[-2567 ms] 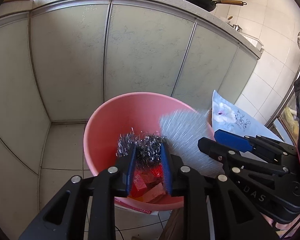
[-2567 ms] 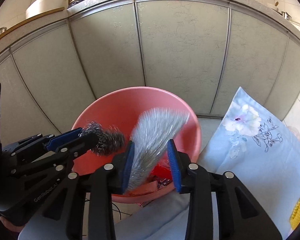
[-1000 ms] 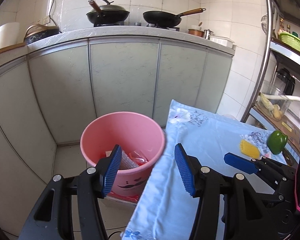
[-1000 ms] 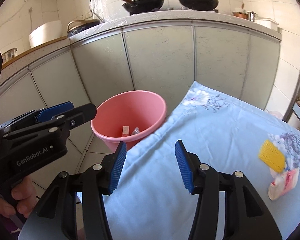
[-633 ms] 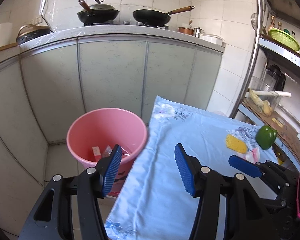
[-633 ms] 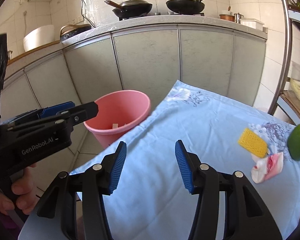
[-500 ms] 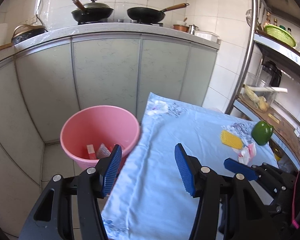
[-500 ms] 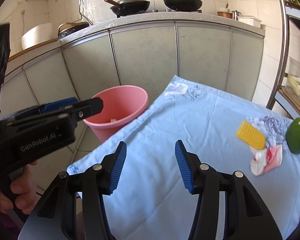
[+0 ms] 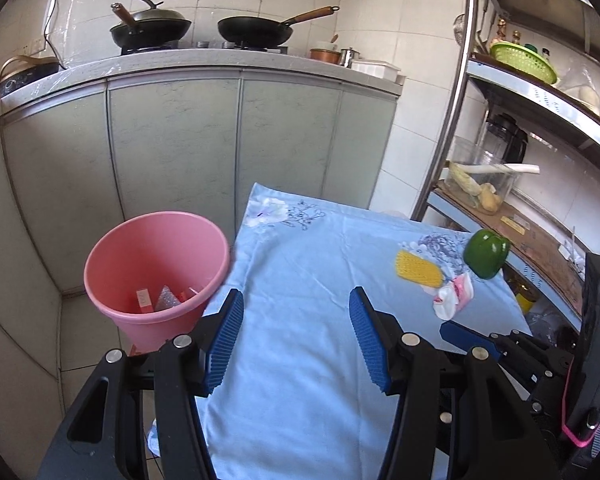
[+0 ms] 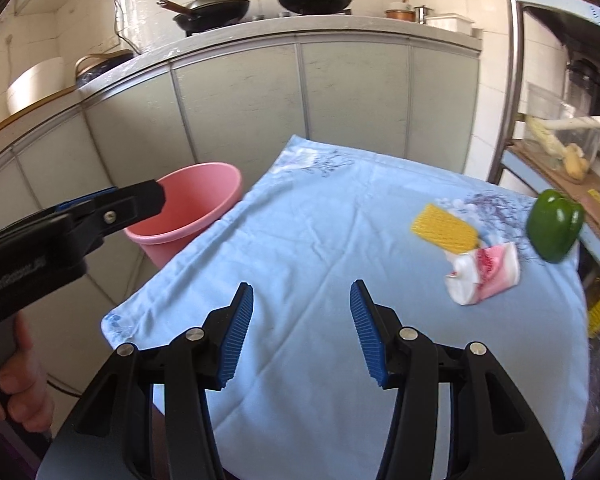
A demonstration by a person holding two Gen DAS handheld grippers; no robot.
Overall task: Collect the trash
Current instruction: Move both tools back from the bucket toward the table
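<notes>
**Both grippers leave the bin empty and swing toward the last scrap**

Moments ago both grippers hung over the pink bin [image 9: 156, 264], the left clamped on a steel scourer and the right on a silvery brush; now both have drawn back over the blue cloth [image 10: 320, 248] with nothing in them. The left gripper [image 9: 296, 336] stands wide open, its jaws empty, and the right gripper [image 10: 300, 332] likewise gapes with only cloth showing between its pads. Scraps lie in the bottom of the bin, so that load appears delivered, and the views have turned from the bin toward the far right end of the table.

What looks like the remaining trash is a crumpled wrapper [image 10: 482, 274], white and pink, lying on the cloth at that end, well away from both grippers. A yellow corn piece [image 10: 444, 228] sits just beside it, possibly touching, and a green pepper [image 10: 556, 226] stands near on the other side. Both crowd the wrapper, so a wide grab probably risks nudging them. The open cloth between offers no obstacle
</notes>
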